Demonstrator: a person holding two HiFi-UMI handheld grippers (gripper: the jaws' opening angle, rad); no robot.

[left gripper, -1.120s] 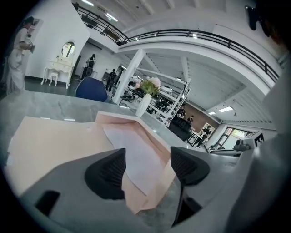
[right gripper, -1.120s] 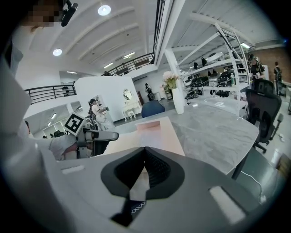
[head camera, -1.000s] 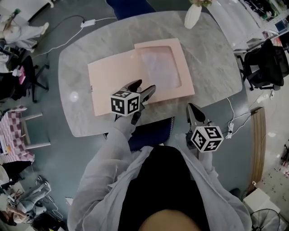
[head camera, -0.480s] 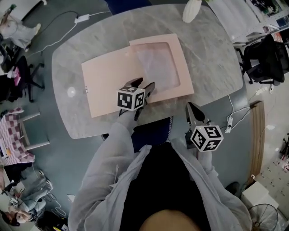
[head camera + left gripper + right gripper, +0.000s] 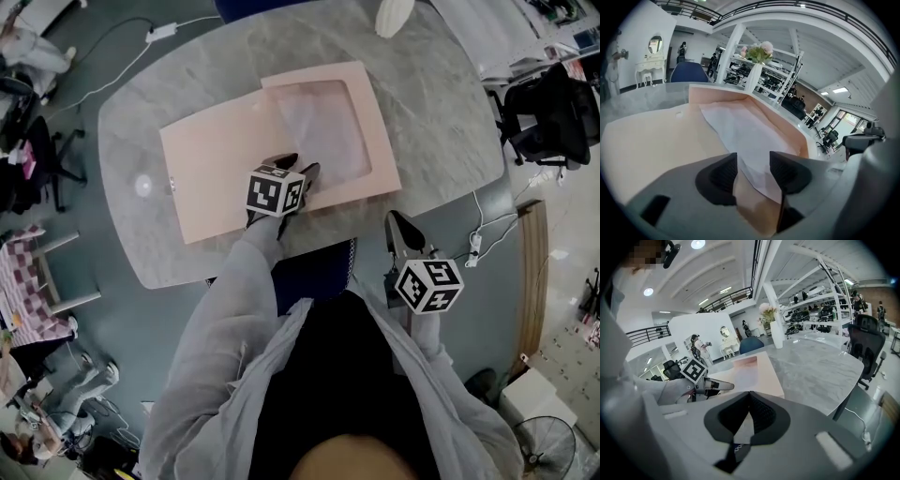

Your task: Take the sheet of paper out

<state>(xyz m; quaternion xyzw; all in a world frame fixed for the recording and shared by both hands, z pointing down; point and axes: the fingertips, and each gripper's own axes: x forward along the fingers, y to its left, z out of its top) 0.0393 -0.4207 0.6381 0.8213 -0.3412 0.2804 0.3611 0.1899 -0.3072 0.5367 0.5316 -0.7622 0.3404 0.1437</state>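
At the near edge of the open pink folder [image 5: 211, 173], on the grey marble desk [image 5: 431, 103], the left claw [image 5: 753, 161] points down at the white sheet [image 5: 745, 126]. The sheet lies in the folder's right half, framed by a pink border (whether it is tucked under that border I cannot tell). The jaws stand part open and have just been closing. The sheet's near corner is between them, but a gap shows at each pad, so nothing is gripped yet. To do this well, I judge that one jaw should slip under the sheet alone, not under the pink card beneath, since paper this thin will likely buckle if pushed rather than pinched. The claw should then close fully and draw the sheet low and flat toward the person so it slides free without tearing. The folder may drag along. The right claw [image 5: 750, 397], closed on nothing and hanging off the desk's near right edge, could pin it down. Nothing lies between the left claw and the sheet, and only the border looks likely to catch. A white vase [image 5: 394, 17] stands at the far edge and a black chair [image 5: 548, 122] sits to the right, both well apart from the work.
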